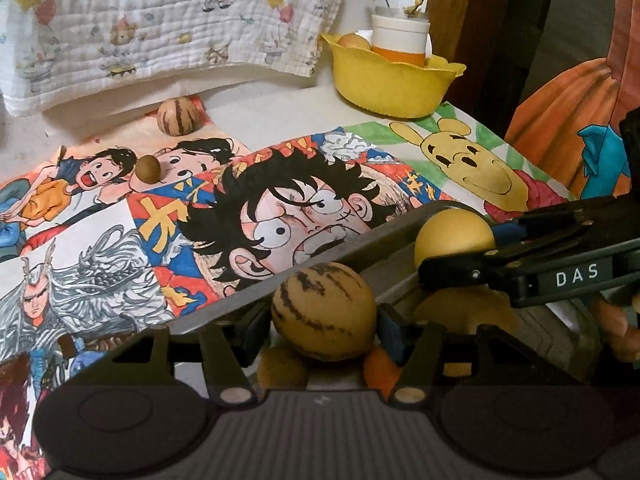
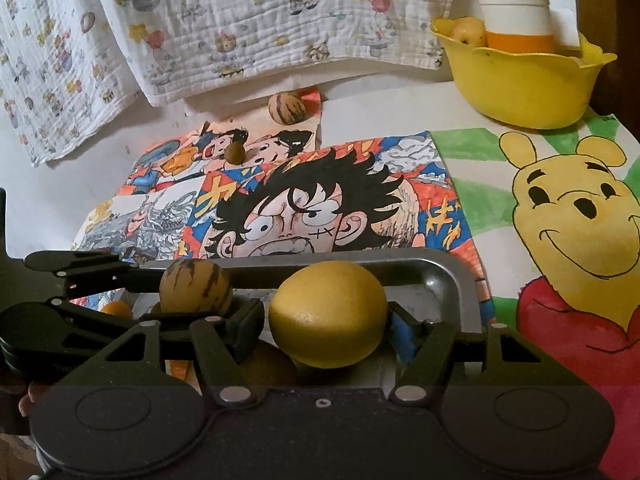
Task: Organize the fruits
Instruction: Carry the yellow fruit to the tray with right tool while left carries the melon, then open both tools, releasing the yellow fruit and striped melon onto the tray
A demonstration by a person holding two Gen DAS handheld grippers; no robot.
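Over the metal tray (image 2: 452, 280), the left gripper (image 1: 324, 320) fingers pinch a striped fruit (image 1: 324, 316); the right gripper (image 2: 328, 316) fingers pinch a yellow fruit (image 2: 328, 314). A yellow bowl (image 2: 520, 88) stands farther back on the counter (image 2: 380, 116).

Both are matte black: the left hand-held gripper (image 1: 325, 322) with blue pads and silver pivot pins, the right hand-held gripper (image 2: 328, 318) lettered "DAS".

Both views are rather dim, with soft and warm light. Fisheye bending and dark vignette appear at the corners. The near gripper body at 6 o'clock is dark and slightly blurred.
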